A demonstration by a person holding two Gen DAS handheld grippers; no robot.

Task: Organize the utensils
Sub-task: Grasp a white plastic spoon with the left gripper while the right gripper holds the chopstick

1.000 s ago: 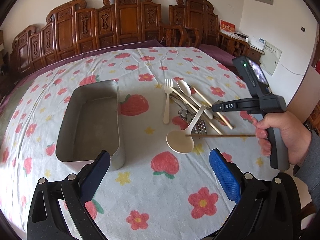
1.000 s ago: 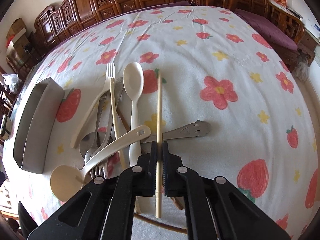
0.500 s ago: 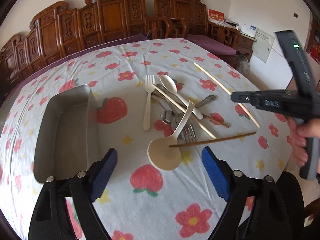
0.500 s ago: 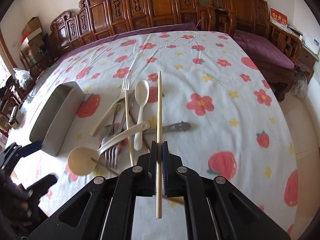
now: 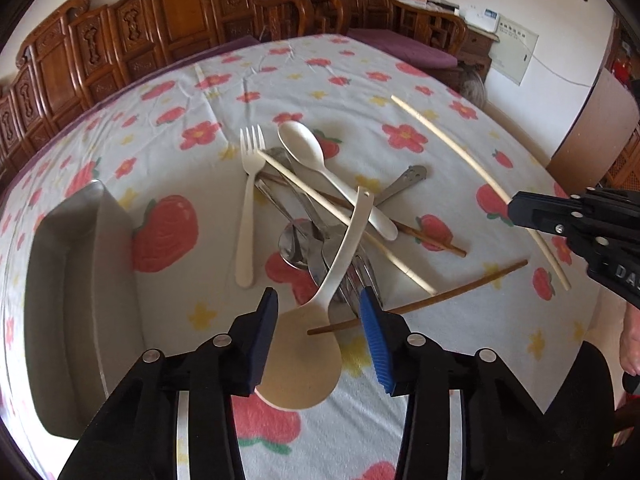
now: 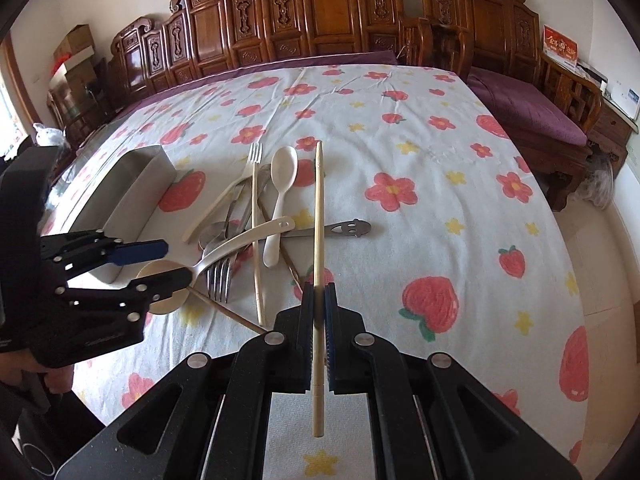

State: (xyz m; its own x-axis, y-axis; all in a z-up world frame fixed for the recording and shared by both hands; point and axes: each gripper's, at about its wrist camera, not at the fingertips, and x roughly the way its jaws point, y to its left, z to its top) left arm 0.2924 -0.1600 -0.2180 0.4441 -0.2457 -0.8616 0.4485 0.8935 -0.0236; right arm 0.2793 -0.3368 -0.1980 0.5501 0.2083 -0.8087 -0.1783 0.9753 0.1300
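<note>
Meanwhile, the left hand-held gripper [image 5: 318, 312] was closing around the ladle [image 5: 316, 320] handle, best pinched squarely; the right hand-held gripper [image 6: 319, 308] clamped a pale chopstick [image 6: 318, 240].

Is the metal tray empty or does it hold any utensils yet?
Empty, as far as shown: the tray interior shows only bare metal in the left wrist view, and the utensil pile lies on the cloth beside it.

Left wrist view: close above, steeply down on the cream ladle [image 5: 308, 360], metal tray [image 5: 80, 300] at 9 o'clock, carved wooden bench [image 5: 160, 28] at 12; right wrist view: higher, farther back, facing the same bench [image 6: 320, 20]; shared: utensil pile, tray [image 6: 120, 196], floral tablecloth [image 6: 400, 140].
</note>
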